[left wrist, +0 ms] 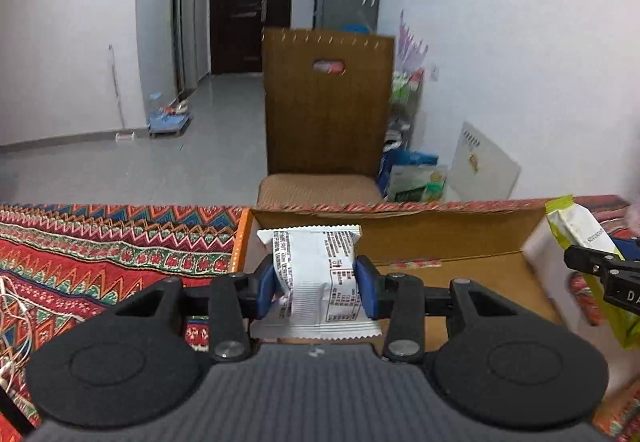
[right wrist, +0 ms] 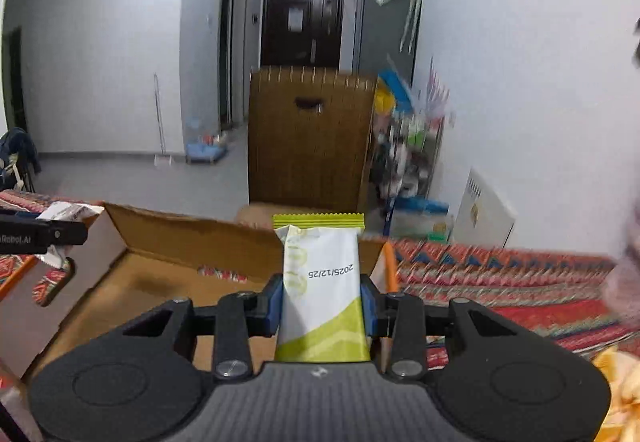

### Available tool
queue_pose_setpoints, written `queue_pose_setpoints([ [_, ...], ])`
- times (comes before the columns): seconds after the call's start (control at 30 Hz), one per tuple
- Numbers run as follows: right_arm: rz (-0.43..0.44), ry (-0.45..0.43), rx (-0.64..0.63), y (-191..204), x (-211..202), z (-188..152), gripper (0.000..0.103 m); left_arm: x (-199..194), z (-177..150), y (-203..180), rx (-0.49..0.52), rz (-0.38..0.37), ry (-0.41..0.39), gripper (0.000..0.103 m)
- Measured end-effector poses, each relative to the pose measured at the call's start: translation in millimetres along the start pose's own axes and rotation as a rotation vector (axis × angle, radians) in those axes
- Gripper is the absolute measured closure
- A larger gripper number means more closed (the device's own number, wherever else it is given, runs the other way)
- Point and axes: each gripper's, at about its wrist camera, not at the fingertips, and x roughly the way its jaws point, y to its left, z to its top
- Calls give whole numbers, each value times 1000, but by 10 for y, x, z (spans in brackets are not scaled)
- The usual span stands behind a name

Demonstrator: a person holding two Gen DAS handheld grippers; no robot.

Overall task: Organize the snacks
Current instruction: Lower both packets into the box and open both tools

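Observation:
My left gripper [left wrist: 316, 284] is shut on a white snack packet [left wrist: 314, 274] with black print, held over the left end of an open cardboard box [left wrist: 460, 234]. My right gripper [right wrist: 322, 304] is shut on a green-and-white snack packet [right wrist: 322, 282] dated 2025/12/25, held upright over the right end of the same box [right wrist: 172, 282]. The green packet [left wrist: 576, 238] and the right gripper's finger [left wrist: 592, 262] show at the right edge of the left wrist view. The white packet [right wrist: 64, 212] and the left gripper's finger [right wrist: 44, 234] show at the left of the right wrist view.
The box lies on a table with a red patterned cloth [left wrist: 100, 242]. A brown chair [left wrist: 326, 110] stands just behind the table. White cables [left wrist: 14, 322] lie at the left. Yellow wrappers [right wrist: 620, 382] lie at the right. Clutter stands by the right wall.

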Motion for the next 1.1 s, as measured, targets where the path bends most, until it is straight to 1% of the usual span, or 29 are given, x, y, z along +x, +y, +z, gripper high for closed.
queue_pose_setpoints([
  [0.07,-4,45,5,10,202,30,66,155,11,27,3,16,23,61],
  [0.1,-17,52,-6,41,254,31,66,229,18,49,1,21,40,61],
  [0.13,-29,63,-21,70,312,33,66,269,27,64,-3,17,54,61],
  [0.2,-23,97,-24,100,397,79,66,318,64,76,-5,-5,76,61],
  [0.27,-32,142,-48,126,500,131,66,372,72,56,7,-2,93,61],
  [0.3,-30,161,-53,141,539,141,66,404,68,47,7,8,114,61],
  [0.37,0,233,-36,139,683,184,65,470,68,36,8,6,158,60],
  [0.4,19,262,-12,122,756,188,65,477,64,27,9,7,163,56],
  [0.43,4,254,-37,155,785,184,66,475,59,5,17,8,162,53],
  [0.5,-24,266,-84,225,824,178,65,500,48,-44,45,3,167,47],
  [0.53,-26,271,-103,245,830,165,62,512,43,-62,58,6,170,46],
  [0.57,-29,276,-114,259,845,162,60,542,50,-73,61,9,171,45],
  [0.73,-28,285,-126,285,867,162,56,546,15,-136,86,3,180,37],
  [0.8,-21,291,-138,301,872,157,53,543,18,-148,92,-11,182,31],
  [0.9,-7,297,-151,296,910,164,43,529,12,-145,97,-20,185,30],
  [0.93,-17,298,-158,317,916,162,36,528,10,-155,100,-18,185,29],
  [0.97,-24,299,-162,318,905,164,30,527,16,-162,103,-18,183,26],
  [1.0,-21,300,-161,313,890,165,29,517,19,-165,106,-20,178,24],
  [1.1,-6,298,-111,279,859,196,28,469,41,-165,96,-14,165,20],
])
